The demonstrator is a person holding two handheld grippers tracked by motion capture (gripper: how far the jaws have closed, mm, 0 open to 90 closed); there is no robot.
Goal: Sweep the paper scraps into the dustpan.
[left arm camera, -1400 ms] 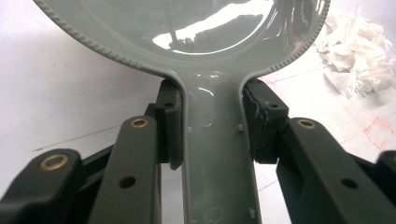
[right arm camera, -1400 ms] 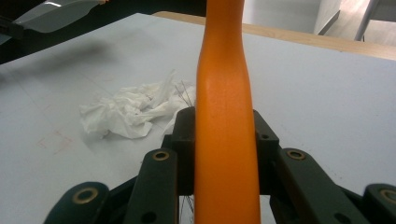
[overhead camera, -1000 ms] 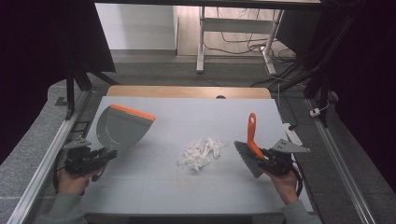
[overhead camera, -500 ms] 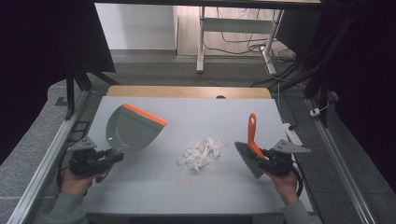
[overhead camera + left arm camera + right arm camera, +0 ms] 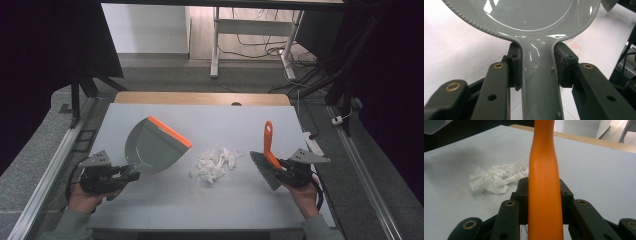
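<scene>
We find the left hand-held gripper (image 5: 131, 176) at the near left of the counter (image 5: 165, 205), clenched on the grey handle of the dustpan (image 5: 150, 148). In the left gripper view both pads press the handle's two sides just below the point where it widens into the pan (image 5: 529, 15). The pan extends away from this gripper toward the counter's middle, its orange lip (image 5: 170, 131) on the far right edge and raised above the surface; we cannot tell whether any part of the pan touches the counter.

The right hand-held gripper (image 5: 276, 170) sits at the near right, grasping the brush (image 5: 267, 150) by its orange handle. In the right gripper view the handle (image 5: 544, 182) runs straight up between the two jaws, held on both sides. From the high view the handle points away from the person, and the grey bristle head (image 5: 262, 167) lies at the gripper's left side, low over the counter.

The crumpled white paper (image 5: 214, 163) lies on the counter between the two tools. It is near the bristle head and near the dustpan's right edge, touching neither. In the right gripper view the paper (image 5: 496, 178) lies ahead and to the left of the jaws.
</scene>
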